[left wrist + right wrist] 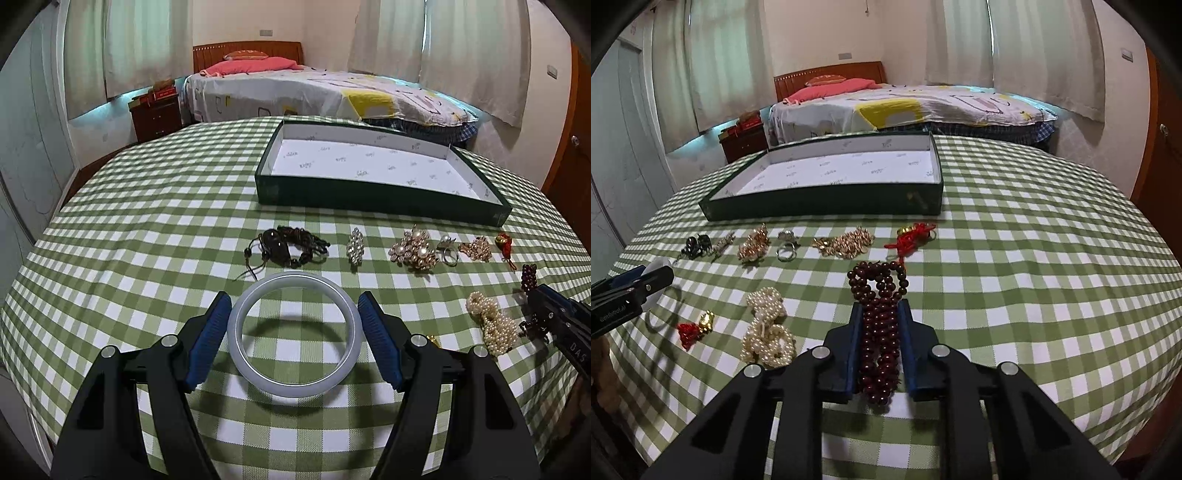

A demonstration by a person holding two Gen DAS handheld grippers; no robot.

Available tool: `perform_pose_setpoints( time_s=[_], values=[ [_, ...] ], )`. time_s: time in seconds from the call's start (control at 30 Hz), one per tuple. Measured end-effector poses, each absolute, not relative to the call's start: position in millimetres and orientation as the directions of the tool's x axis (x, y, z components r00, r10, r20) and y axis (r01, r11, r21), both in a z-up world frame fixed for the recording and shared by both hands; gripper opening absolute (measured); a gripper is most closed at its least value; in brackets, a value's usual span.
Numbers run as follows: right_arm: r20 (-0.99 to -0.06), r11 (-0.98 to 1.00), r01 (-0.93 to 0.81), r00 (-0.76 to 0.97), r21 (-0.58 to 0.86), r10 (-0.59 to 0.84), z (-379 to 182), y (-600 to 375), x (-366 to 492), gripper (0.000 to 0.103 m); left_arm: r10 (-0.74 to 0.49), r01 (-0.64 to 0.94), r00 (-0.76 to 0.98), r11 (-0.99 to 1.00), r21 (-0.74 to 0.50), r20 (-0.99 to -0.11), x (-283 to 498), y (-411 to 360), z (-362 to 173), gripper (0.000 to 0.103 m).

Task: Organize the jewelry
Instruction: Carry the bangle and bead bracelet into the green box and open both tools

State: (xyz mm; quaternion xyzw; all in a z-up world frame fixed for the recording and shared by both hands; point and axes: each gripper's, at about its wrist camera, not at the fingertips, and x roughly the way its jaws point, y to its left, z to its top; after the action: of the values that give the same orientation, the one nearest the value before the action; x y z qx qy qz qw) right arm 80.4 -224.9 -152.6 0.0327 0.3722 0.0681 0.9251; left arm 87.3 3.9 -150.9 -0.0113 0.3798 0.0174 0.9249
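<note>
The right claw [532,314] hides part of the dark red beads [529,275]; the wardrobe [576,155] is cut off.

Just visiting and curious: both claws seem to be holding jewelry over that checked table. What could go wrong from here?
The smooth white bangle is pinched only at its sides by the left gripper, so it might slip or twist out. The dark red bead strand in the right gripper has loose loops that could swing and snag the red tassel charm before reaching the green tray.

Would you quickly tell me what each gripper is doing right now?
Left gripper: closed on the pale bangle.
Right gripper: closed on the dark red bead bracelet.
</note>
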Motion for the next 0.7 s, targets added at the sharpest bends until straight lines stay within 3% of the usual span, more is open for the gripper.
perform_pose_setpoints(
  time_s=[0.4,0.7],
  values=[
    [-0.599,0.979,-0.121,0.777,0.162,0.195,-107.3,-223.6,100.9,0.020,0.008,-0.021,0.775,1.000,-0.013,-0.632,105.4,-2.6,-107.4,0.069],
    [-0.516,0.976,-0.138,0.831,0.171,0.208,-72.4,-220.2,165.2,0.020,-0.026,0.004,0.818,0.999,-0.040,-0.575,172.3,-10.3,-74.1,0.069]
  ],
)
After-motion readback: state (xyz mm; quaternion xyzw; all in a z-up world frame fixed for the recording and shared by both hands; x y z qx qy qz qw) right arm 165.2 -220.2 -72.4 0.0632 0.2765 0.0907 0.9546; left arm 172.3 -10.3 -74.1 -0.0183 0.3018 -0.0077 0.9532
